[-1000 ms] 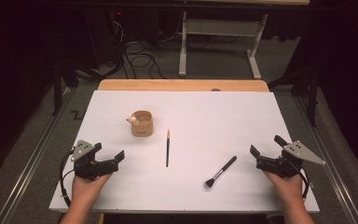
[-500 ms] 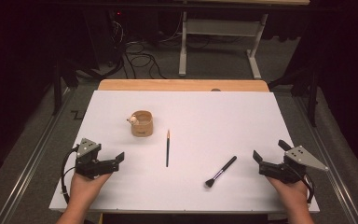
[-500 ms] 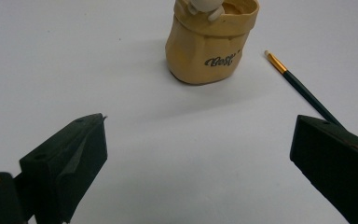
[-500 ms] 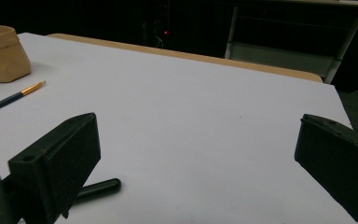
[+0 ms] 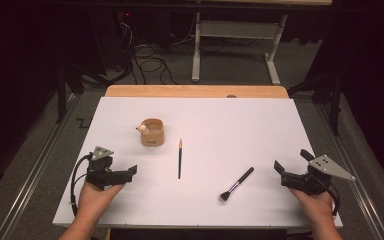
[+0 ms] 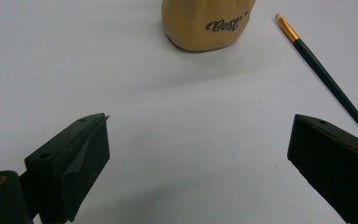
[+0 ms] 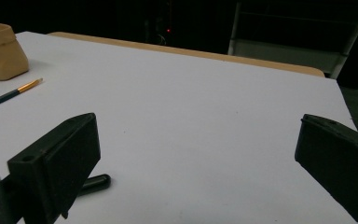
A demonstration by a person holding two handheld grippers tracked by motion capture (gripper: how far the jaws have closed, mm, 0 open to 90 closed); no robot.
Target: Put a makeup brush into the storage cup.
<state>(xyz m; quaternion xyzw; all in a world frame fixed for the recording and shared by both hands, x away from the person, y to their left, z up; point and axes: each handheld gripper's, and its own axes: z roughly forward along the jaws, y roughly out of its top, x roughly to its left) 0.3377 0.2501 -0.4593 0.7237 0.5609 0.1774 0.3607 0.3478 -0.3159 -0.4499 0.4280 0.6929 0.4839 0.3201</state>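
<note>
One tan cup [image 5: 152,133] sits left of centre, something small and pale at its rim. Both the left gripper [image 5: 130,171] and right gripper [image 5: 291,167] gape wide, grasping nothing.

Two brushes [image 5: 180,158] between open grippers [image 5: 130,171]

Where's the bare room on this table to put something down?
Free: the far right of the white table, beyond the fluffy brush, and the near strip between the hands. Crowded: the tan pouch and thin brush, left of centre.
</note>
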